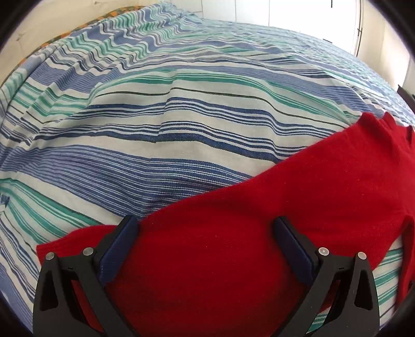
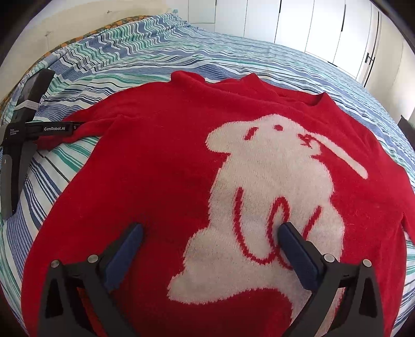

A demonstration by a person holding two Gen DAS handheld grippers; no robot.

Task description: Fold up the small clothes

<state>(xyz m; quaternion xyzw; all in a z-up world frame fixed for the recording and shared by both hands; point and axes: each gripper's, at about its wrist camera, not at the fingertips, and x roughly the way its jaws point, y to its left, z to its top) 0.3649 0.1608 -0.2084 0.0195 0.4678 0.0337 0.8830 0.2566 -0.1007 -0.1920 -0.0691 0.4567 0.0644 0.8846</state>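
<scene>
A red sweater (image 2: 155,168) with a white rabbit (image 2: 272,181) knitted on its front lies spread flat on the striped bedspread (image 2: 220,54), neckline at the far side. My right gripper (image 2: 210,232) hangs open just over its lower half, with nothing between the blue pads. In the left wrist view a red sleeve of the sweater (image 1: 259,220) runs across the lower right. My left gripper (image 1: 205,225) stands open above that sleeve, holding nothing. The left tool's black body (image 2: 23,129) shows at the left edge of the right wrist view, by the sleeve's end.
The blue, green and white striped bedspread (image 1: 181,116) covers the whole bed, with soft wrinkles. White wardrobe doors (image 2: 311,31) stand behind the bed at the right. An orange patterned fabric (image 2: 124,22) peeks out at the far left corner by the wall.
</scene>
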